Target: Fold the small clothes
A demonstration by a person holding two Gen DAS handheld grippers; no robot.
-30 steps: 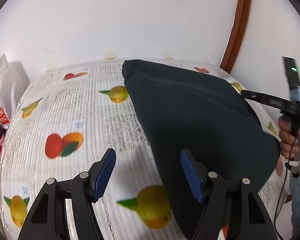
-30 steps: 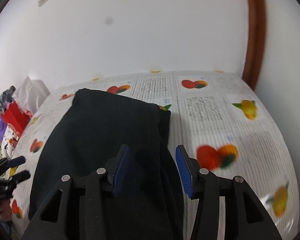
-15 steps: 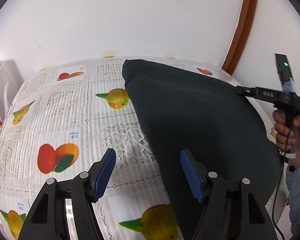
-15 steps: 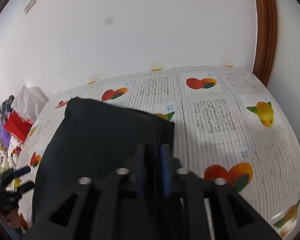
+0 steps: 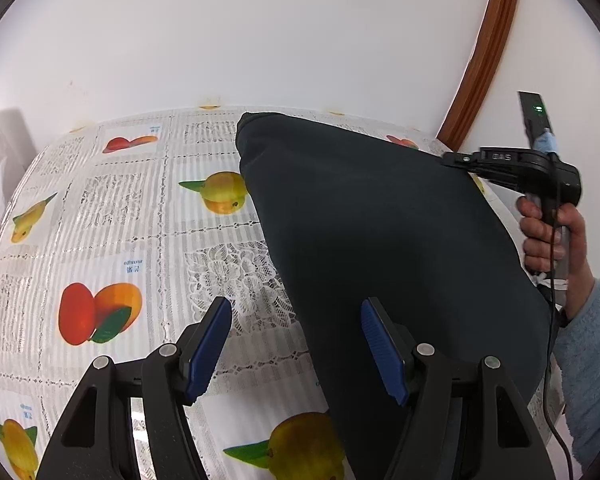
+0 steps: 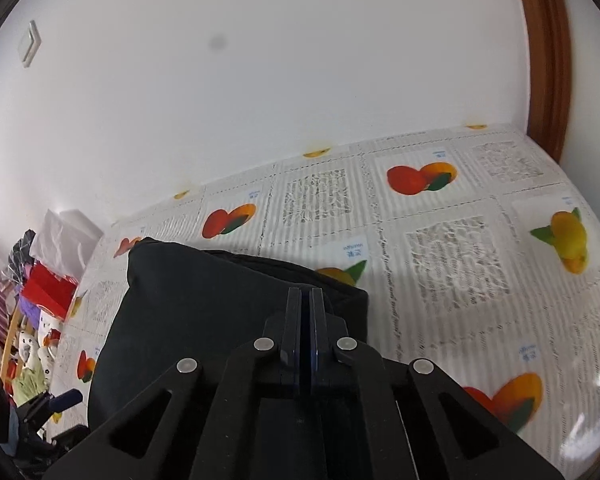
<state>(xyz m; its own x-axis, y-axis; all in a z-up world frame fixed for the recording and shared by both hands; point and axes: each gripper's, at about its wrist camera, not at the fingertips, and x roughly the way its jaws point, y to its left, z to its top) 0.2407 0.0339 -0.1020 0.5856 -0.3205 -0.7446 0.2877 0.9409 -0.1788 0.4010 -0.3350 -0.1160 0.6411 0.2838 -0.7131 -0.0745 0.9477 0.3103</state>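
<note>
Two tongs are at work, and only one has a grip. Farthest left lies the fruit-print tablecloth covering the surface, bare of clothing on that side. Next come the left tongs, spread wide and grasping nothing; their right pad hangs over the near left edge of the dark garment, their left pad over bare cloth. The garment lies across the right half of the surface, its far corner reaching toward the wall. At its right edge the right tongs are clenched on the fabric, blue pads pressed together over a doubled edge.

By my reading, the fold is only being set up: one side pinched, the other not yet. The next move calls for the left tongs to drop onto the near edge and clench, so both sides can lift evenly.
</note>
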